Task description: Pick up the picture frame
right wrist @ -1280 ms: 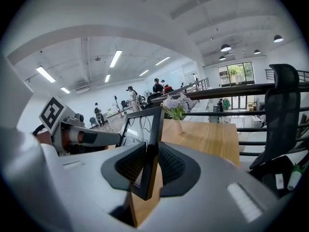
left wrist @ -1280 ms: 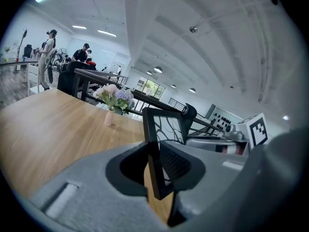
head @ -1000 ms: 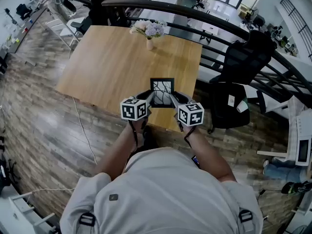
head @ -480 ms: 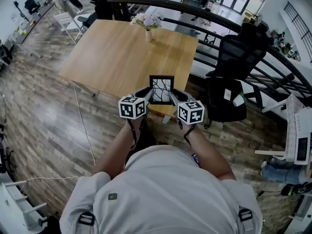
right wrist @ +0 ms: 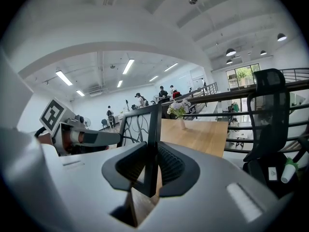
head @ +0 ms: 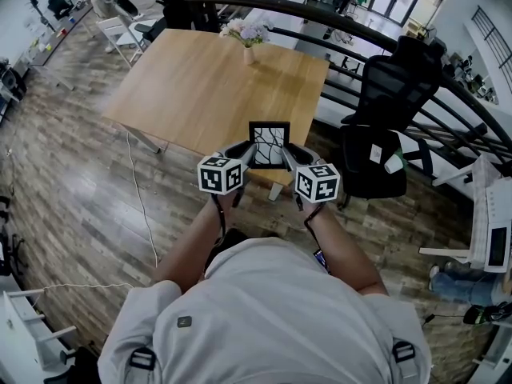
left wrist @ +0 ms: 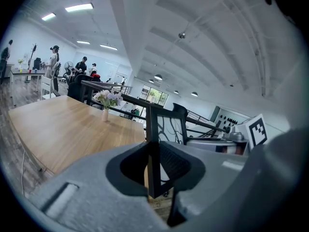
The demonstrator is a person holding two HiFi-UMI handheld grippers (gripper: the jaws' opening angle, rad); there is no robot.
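Note:
A black picture frame (head: 269,144) with a white branching-line print stands upright in the air over the near edge of the wooden table (head: 200,86). I hold it from both sides. My left gripper (head: 248,155) is shut on the frame's left bar (left wrist: 151,129), which sits between the ribbed pads (left wrist: 171,161). My right gripper (head: 289,156) has the frame's right bar (right wrist: 154,124) between its pads (right wrist: 169,164); its jaws are closing on that bar. Each gripper's marker cube shows in the other's view.
A small vase of flowers (head: 248,42) stands at the table's far edge. A black office chair (head: 384,126) is to the right, in front of a dark railing (head: 336,42). A white cable (head: 140,206) runs over the wood floor on the left. People stand far off (left wrist: 53,62).
Both grippers have carried the frame together back toward the table's near edge and a little upward. The grip on both side bars looks the same.

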